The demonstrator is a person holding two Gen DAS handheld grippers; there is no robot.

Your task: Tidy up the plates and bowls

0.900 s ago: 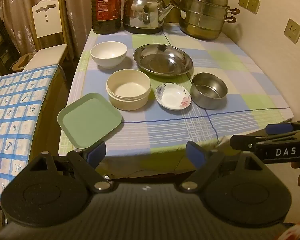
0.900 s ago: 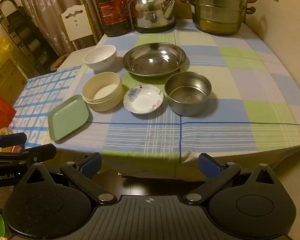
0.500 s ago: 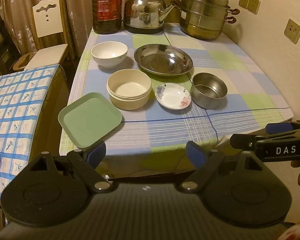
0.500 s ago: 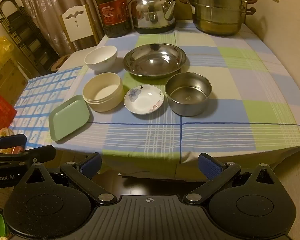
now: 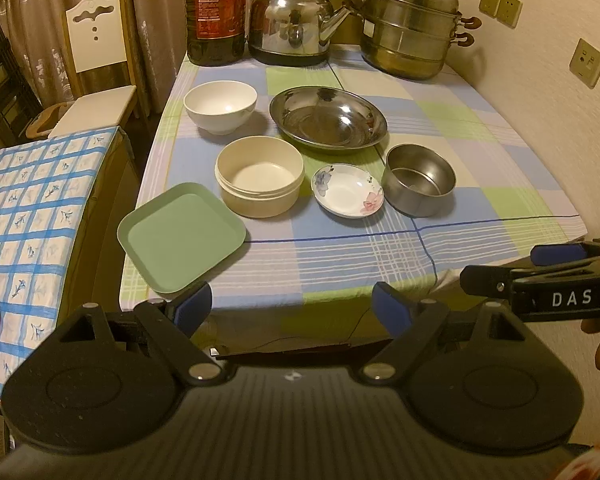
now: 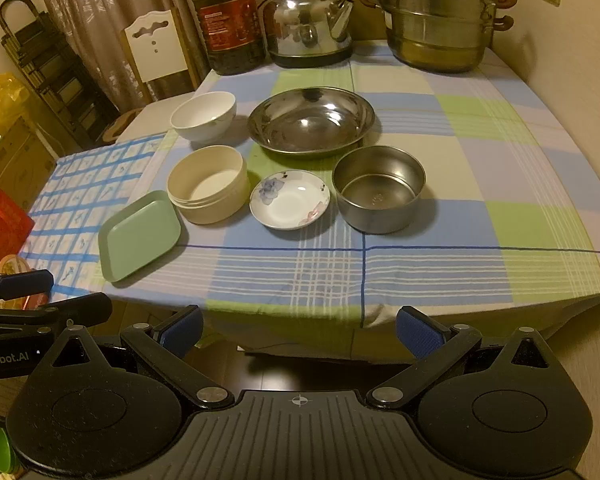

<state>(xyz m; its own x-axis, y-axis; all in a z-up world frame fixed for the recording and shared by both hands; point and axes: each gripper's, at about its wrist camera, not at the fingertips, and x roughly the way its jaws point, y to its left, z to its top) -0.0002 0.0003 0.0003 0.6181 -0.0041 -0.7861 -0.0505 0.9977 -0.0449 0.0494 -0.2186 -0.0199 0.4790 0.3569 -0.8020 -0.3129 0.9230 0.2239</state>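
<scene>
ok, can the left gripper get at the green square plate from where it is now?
Probably yes. The left gripper is open, held off the table's near edge, and the green square plate lies flat at the near left corner, just ahead of its left finger. Nothing stands between them; the cream bowl sits just behind it.

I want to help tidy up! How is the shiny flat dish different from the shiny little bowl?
The big steel dish is wide and shallow; the small steel bowl is narrower with tall, straight walls. The dish sits farther back on the table; the bowl is nearer the front edge, beside the flowered saucer. Both are bare metal, upright and empty.
</scene>
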